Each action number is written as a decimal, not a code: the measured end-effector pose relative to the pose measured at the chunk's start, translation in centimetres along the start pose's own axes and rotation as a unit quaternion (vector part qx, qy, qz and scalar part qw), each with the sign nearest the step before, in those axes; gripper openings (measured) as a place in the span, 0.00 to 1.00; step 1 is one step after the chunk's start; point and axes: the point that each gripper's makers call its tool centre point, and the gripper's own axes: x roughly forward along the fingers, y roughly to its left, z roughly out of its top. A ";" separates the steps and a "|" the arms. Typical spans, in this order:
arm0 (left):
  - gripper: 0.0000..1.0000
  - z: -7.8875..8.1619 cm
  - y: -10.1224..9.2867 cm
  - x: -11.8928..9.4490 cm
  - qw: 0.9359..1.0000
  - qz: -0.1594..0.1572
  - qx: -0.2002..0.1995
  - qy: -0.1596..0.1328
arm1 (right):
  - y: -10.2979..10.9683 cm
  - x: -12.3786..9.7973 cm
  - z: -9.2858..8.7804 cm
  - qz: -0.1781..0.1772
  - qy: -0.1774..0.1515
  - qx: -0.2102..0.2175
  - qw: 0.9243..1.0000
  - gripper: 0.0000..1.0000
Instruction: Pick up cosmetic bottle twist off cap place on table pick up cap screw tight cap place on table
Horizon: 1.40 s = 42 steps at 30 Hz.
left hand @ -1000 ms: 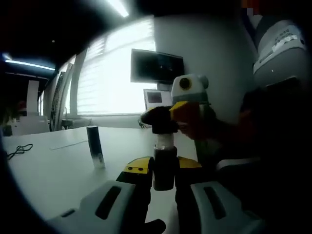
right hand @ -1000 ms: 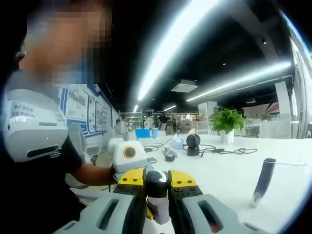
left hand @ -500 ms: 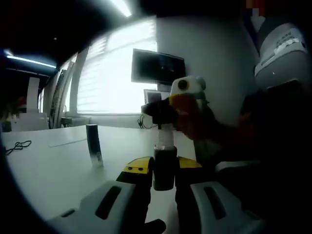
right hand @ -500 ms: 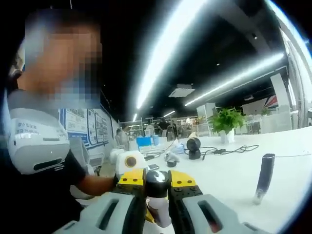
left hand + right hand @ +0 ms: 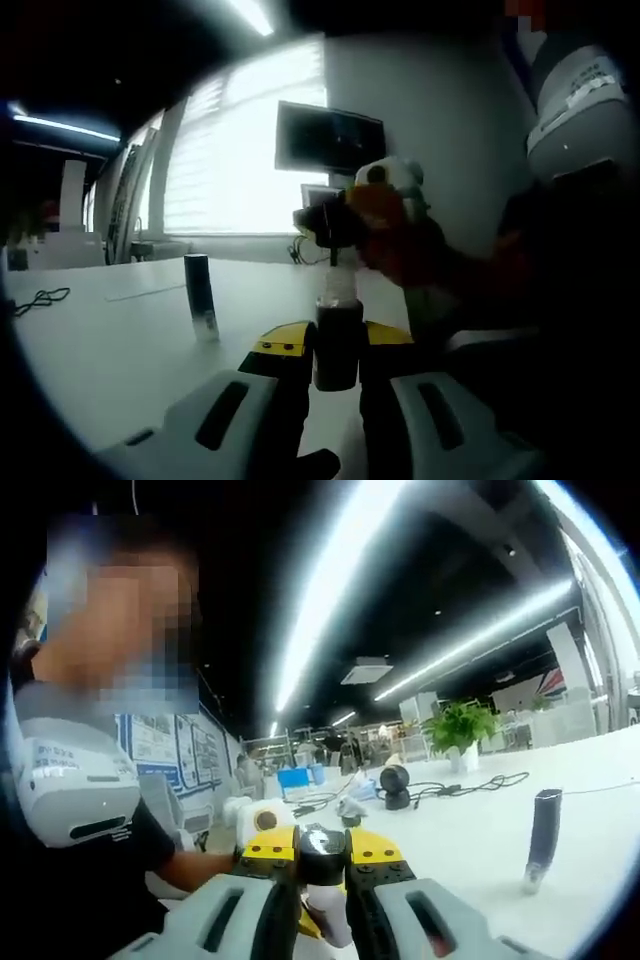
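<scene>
Right now my left gripper (image 5: 338, 372) is clamped on the dark bottle (image 5: 338, 345), which stands upright between its yellow-tipped jaws, held above the near edge of the tabletop (image 5: 110, 350). My right gripper (image 5: 385, 215) reaches in from the right of the left gripper view, level with the bottle's top, and pinches the black cap (image 5: 328, 224). The cap sits just above the pale neck (image 5: 337, 290); a thin dark stem runs between them, so the cap looks lifted off the neck, though I cannot tell whether anything still touches.

From the right gripper view, the right gripper (image 5: 322, 865) has its jaws closed on the cap (image 5: 322, 848), and the pale bottle top shows just below it. A person's arm in a dark sleeve (image 5: 95, 875) comes in from the left of that view toward the left gripper.

A second dark tube (image 5: 201, 312) stands upright on the tabletop, well apart from the bottle, toward the far side. Between it and my grippers the white surface is bare. A black cable (image 5: 35, 300) lies near the far left edge.
</scene>
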 end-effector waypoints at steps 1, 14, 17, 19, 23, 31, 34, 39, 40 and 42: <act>0.08 -0.2 0.1 0.0 1.000 0.003 0.000 0.001 | -0.2 0.0 -0.1 -0.003 0.002 -0.001 1.000 0.11; 0.08 -1.9 2.3 -0.6 0.999 0.040 0.007 0.010 | -1.9 0.1 -0.8 -0.026 0.010 -0.008 1.000 0.11; 0.08 -1.8 2.7 -0.7 0.999 0.047 0.006 0.008 | -2.1 0.2 -1.0 -0.030 0.014 -0.015 0.999 0.11; 0.08 -1.7 2.9 -0.8 0.999 0.050 0.005 0.006 | -2.3 0.2 -1.0 -0.034 0.015 -0.019 0.999 0.11; 0.08 -1.5 3.5 -1.0 0.998 0.062 0.005 0.002 | -2.7 0.2 -1.1 -0.042 0.015 -0.025 0.999 0.11; 0.08 -1.6 4.5 -1.2 0.997 0.078 0.011 0.007 | -3.3 0.4 -1.6 -0.053 0.021 -0.030 0.998 0.11; 0.08 -1.6 4.8 -1.3 0.996 0.085 0.012 0.007 | -3.6 0.3 -1.7 -0.057 0.022 -0.032 0.998 0.11; 0.08 -1.4 5.2 -1.2 0.996 0.092 0.012 0.007 | -3.9 0.2 -1.9 -0.064 0.026 -0.040 0.997 0.11; 0.08 -1.4 5.2 -1.2 0.996 0.093 0.013 0.007 | -3.9 0.2 -1.9 -0.065 0.025 -0.040 0.997 0.11; 0.08 -1.4 5.4 -1.2 0.995 0.097 0.012 0.006 | -4.0 0.1 -1.8 -0.068 0.024 -0.041 0.997 0.11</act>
